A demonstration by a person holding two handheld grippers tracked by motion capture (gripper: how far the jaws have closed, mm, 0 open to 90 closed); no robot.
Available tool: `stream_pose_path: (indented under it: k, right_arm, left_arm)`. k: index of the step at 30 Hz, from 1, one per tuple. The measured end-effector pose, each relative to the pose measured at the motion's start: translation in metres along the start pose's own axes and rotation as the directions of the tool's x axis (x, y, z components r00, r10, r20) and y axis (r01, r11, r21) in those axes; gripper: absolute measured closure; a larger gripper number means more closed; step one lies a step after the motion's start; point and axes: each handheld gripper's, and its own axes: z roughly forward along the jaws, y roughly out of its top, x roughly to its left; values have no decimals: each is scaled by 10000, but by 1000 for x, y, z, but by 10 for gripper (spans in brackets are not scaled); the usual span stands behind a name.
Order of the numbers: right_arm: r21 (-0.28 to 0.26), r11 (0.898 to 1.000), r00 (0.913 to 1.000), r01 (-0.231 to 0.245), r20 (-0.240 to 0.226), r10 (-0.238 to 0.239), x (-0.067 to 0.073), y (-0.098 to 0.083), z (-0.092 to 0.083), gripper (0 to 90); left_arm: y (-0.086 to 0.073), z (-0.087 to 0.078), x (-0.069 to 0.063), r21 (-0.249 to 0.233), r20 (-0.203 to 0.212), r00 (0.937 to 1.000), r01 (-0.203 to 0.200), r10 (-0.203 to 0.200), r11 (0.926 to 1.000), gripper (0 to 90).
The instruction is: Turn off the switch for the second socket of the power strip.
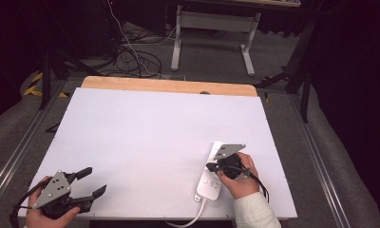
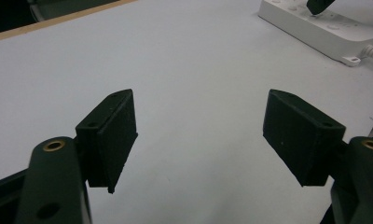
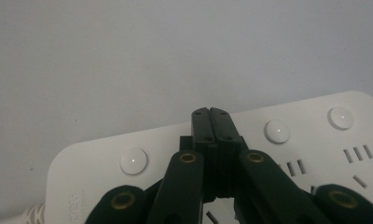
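A person is working at a white table (image 1: 145, 133) with a hand-held gripper in each hand. The right gripper (image 3: 210, 114) is hanging over a white power strip (image 1: 211, 176), which is lying at about five o'clock on the board with its cable (image 1: 188, 221) trailing off the near edge. The jaws are standing pressed flat together with nothing between them, forming a single blunt tip. Held this way, the tip looks suited to pushing one of the strip's round white buttons (image 3: 134, 161); it is pointing down between two of them, just above the casing, and whether it is touching the plastic cannot be told. In the right gripper view the sockets are sitting empty, with no plug in any that can be seen.

The left gripper (image 1: 90, 183) is resting at about seven o'clock, near the table's front corner and well apart from the strip. Its jaws are standing wide apart, gripping nothing, with bare tabletop between the pads (image 2: 114, 135). In the left gripper view the strip is lying toward one o'clock, far beyond the tips. Parked there, the left hand appears to be keeping clear while the right does the pressing. No container is standing on the table.
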Motion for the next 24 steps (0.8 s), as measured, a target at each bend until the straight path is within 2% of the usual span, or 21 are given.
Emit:
stream_pose_path:
  k: [24]
  right_arm:
    - [212,9997,9996,113,253,-118,3,-1,4,900]
  left_arm:
    - [0,0,0,33,34,10000,38,-39,10000,263]
